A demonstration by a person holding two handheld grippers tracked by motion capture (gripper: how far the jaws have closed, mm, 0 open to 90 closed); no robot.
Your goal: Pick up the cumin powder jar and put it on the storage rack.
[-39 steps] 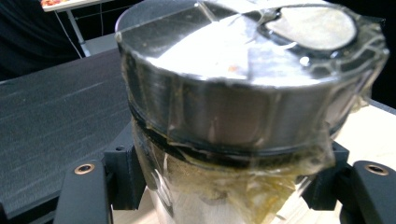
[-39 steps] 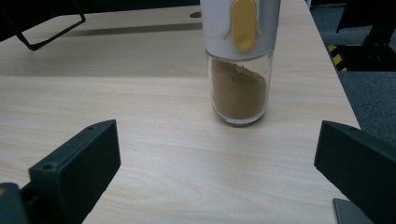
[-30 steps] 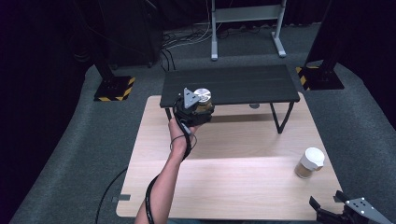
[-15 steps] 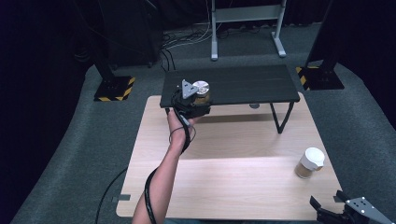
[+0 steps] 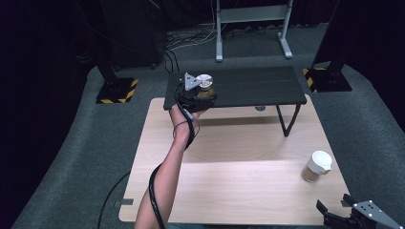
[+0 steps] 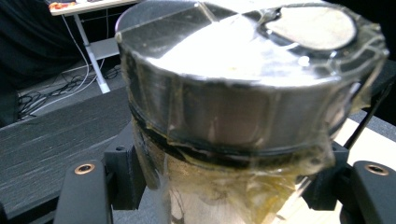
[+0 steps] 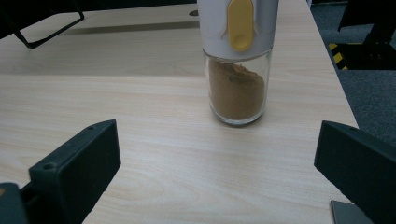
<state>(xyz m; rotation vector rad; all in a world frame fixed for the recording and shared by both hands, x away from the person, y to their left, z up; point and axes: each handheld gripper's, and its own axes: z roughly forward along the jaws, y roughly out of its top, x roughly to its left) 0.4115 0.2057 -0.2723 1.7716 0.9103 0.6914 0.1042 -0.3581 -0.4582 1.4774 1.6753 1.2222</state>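
My left gripper (image 5: pixel 197 93) is shut on a glass jar (image 5: pixel 206 82) with a shiny metal lid, held over the left end of the black raised shelf (image 5: pixel 258 87). In the left gripper view the jar (image 6: pixel 243 93) stands upright between the black jaws, with yellowish contents showing through the glass below the lid. My right gripper (image 5: pixel 335 218) rests at the table's near right corner, its jaws wide open around nothing. Ahead of it stands a spice jar (image 7: pixel 237 60) of brown powder with a white cap and a yellow tab, the same spice jar (image 5: pixel 316 166) near the right edge.
The light wooden table (image 5: pixel 229 186) carries the black shelf on thin legs at its far side. Beyond it are grey carpet, cables, a stand base (image 5: pixel 117 89) with yellow-black stripes, and a white frame (image 5: pixel 250 14).
My left gripper has carried the metal-lidded jar farther away and upward, from the shelf's front edge to above its left end. The right gripper has stayed put.
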